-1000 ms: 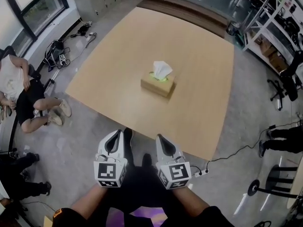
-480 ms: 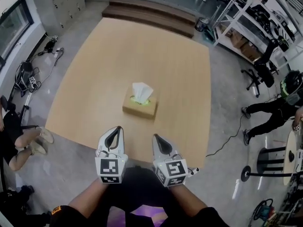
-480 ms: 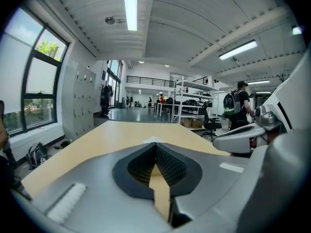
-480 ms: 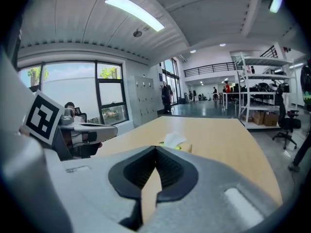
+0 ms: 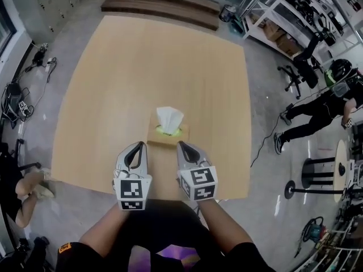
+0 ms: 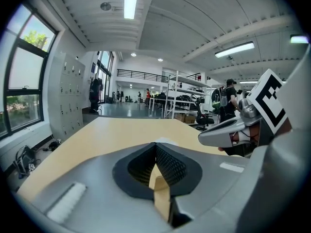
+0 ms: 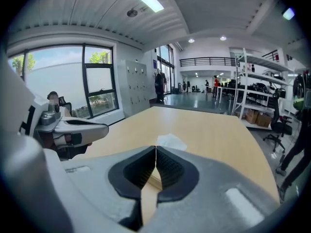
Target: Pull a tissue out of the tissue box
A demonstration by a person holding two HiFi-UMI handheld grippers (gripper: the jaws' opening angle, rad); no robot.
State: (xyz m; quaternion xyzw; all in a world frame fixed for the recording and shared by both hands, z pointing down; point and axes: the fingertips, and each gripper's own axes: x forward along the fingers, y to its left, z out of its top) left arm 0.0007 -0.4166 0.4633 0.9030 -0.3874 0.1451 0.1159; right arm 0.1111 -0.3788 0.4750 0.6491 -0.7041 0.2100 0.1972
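Observation:
A tan tissue box with a green-rimmed slot sits on the wooden table, and a white tissue stands up out of it. My left gripper hovers just left of the box's near corner, shut and empty. Just in front of the box's near right side is my right gripper, also shut with nothing in it. In the left gripper view the closed jaw tips hide most of the box. In the right gripper view the tissue peeks over the closed jaw tips.
The table's near edge runs under my hands. Wooden steps lie beyond the far edge. A person stands on the right near shelving and a round stool base. Cables lie on the floor at left.
I have moved forward to the table. Both shut grippers now reach over its near edge, close to the tissue box. The right gripper has drawn nearer to the box.

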